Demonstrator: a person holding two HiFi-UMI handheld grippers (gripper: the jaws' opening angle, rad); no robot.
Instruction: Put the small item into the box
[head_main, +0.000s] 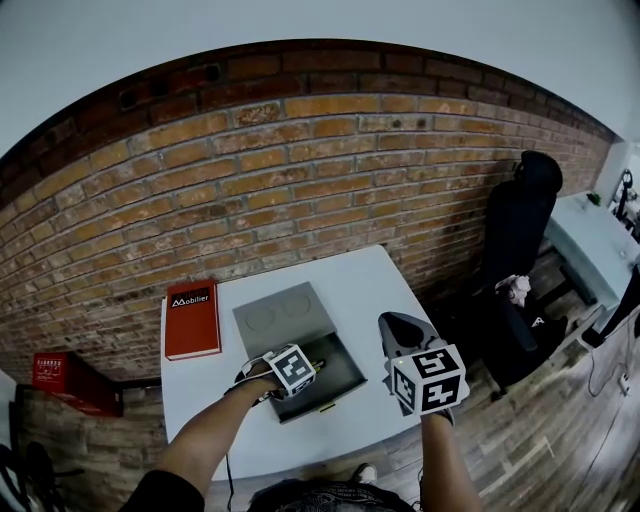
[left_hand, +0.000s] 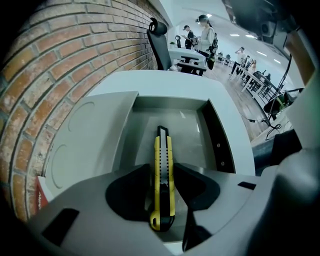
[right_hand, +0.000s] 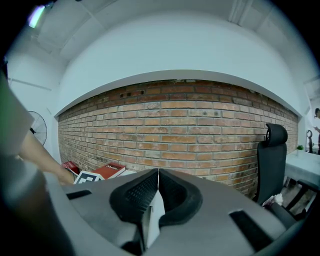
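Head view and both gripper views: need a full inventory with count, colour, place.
table: 1, white, by the brick wall
brick wall: 1, red-brown, behind the table
box: 1, grey, open on the table, lid flat beside it
utility knife: 1, yellow and black, inside the box
book: 1, red, on the table left of the box
case: 1, red, low at far left
office chair: 1, black, right of the table
desk: 1, pale, far right
people: several, far background
left gripper: 1, grey, open, knife between its jaws
right gripper: 1, grey, shut, empty
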